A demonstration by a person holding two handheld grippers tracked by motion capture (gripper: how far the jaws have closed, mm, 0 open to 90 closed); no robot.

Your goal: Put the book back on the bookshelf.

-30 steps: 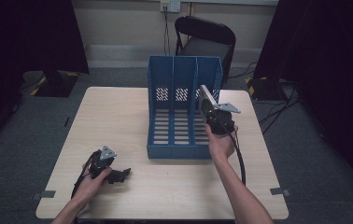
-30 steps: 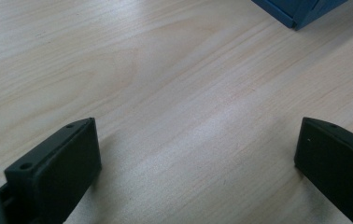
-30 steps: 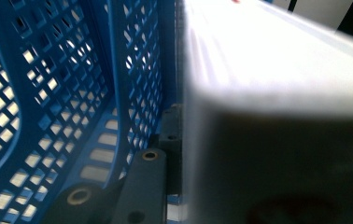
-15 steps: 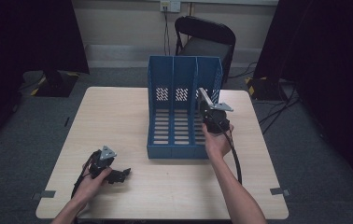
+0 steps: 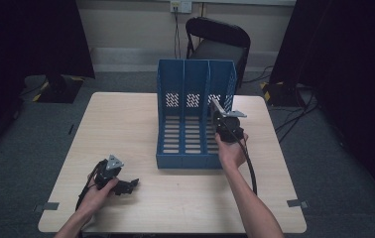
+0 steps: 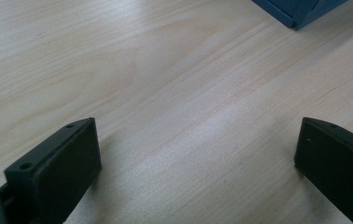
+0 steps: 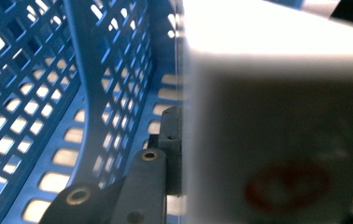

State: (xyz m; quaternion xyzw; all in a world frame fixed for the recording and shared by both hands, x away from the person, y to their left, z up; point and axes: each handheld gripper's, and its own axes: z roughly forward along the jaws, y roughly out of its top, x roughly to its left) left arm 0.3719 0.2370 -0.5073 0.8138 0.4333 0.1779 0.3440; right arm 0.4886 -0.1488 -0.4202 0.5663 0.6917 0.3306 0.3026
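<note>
Since the earlier frames, the right gripper [image 5: 218,110] has come down a little with its load and now stands at the right compartment of the blue file rack [image 5: 195,124], which stands near the far edge of the tabletop [image 5: 126,124], about the middle. Its jaws are clamped on a flat white object [image 7: 277,116], perhaps a thin box or booklet, too blurred to name. I judge that the object is being lowered into this compartment and is not yet released. The left gripper [image 5: 126,186] rests near the near left corner of the tabletop, with its jaws wide apart and nothing between them. I count one rack with three compartments, one white object and two grippers.
</note>
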